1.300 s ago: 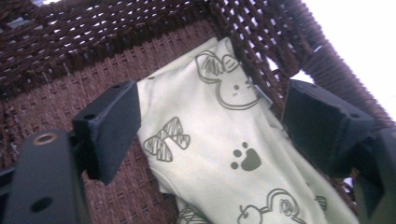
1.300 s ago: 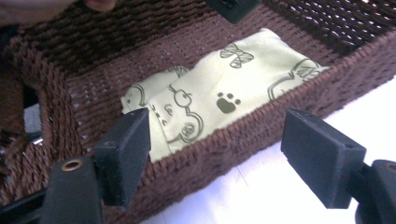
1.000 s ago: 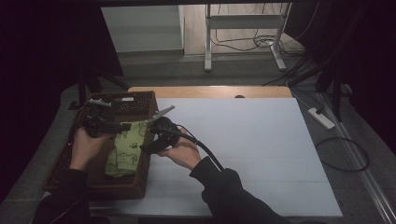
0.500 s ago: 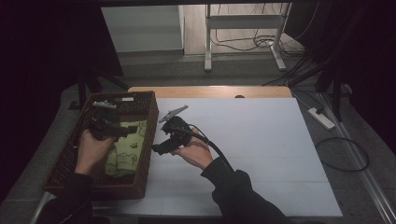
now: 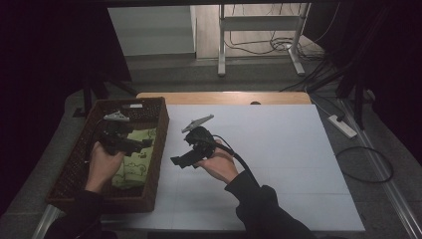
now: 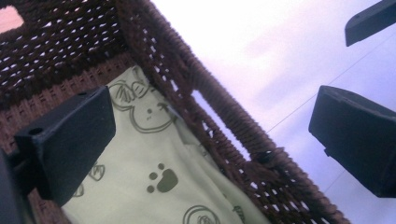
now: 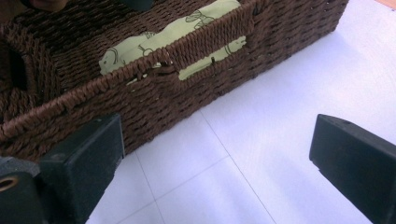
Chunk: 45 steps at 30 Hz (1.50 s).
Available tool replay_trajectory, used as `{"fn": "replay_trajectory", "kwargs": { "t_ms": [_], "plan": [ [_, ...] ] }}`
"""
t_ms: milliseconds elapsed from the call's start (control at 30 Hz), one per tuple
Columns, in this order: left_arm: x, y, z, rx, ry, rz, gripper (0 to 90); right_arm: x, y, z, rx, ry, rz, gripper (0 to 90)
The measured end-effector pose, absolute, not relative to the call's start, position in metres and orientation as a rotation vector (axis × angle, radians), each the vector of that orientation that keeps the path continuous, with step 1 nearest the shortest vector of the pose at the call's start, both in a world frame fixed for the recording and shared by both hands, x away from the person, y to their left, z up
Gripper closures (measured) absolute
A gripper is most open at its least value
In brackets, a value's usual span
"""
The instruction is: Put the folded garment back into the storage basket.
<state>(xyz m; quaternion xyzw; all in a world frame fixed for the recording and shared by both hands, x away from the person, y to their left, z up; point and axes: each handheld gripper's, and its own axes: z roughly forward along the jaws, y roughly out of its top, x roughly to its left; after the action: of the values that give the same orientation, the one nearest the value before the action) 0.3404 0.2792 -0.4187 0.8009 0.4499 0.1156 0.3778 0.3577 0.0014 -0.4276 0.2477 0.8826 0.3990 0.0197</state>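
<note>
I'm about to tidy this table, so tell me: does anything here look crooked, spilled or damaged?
Only one thing stands out: the wicker basket sits skewed at the left edge of the white tabletop, partly overhanging it. The green printed cloth lies loosely rumpled inside it, with nothing spilled. I see no damage.

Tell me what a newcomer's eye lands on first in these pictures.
First comes the dark brown wicker basket at the left edge of the white table, with a pale green cloth printed with animal faces and paw prints lying inside it. Next, the two black grippers: the left gripper hangs over the basket, the right gripper over the table just beside it, both with jaws wide open and nothing between them.
</note>
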Motion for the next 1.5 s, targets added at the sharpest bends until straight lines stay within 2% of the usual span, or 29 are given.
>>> {"fn": "replay_trajectory", "kwargs": {
  "t_ms": [433, 1000, 1500],
  "plan": [
    [0.332, 0.271, -0.421, 2.007, 1.091, 0.254, 0.0, 0.353, -0.028, -0.429, 0.782, 2.715, 1.258, 0.4],
    [0.318, 0.262, -0.421, 2.034, 1.030, 0.300, 0.0, 0.348, -0.054, -0.432, 0.783, 2.693, 1.228, 0.0],
    [0.309, 0.264, -0.424, 2.032, 1.053, 0.280, 0.0, 0.342, -0.076, -0.428, 0.806, 2.670, 1.233, 0.0]
  ]
}}
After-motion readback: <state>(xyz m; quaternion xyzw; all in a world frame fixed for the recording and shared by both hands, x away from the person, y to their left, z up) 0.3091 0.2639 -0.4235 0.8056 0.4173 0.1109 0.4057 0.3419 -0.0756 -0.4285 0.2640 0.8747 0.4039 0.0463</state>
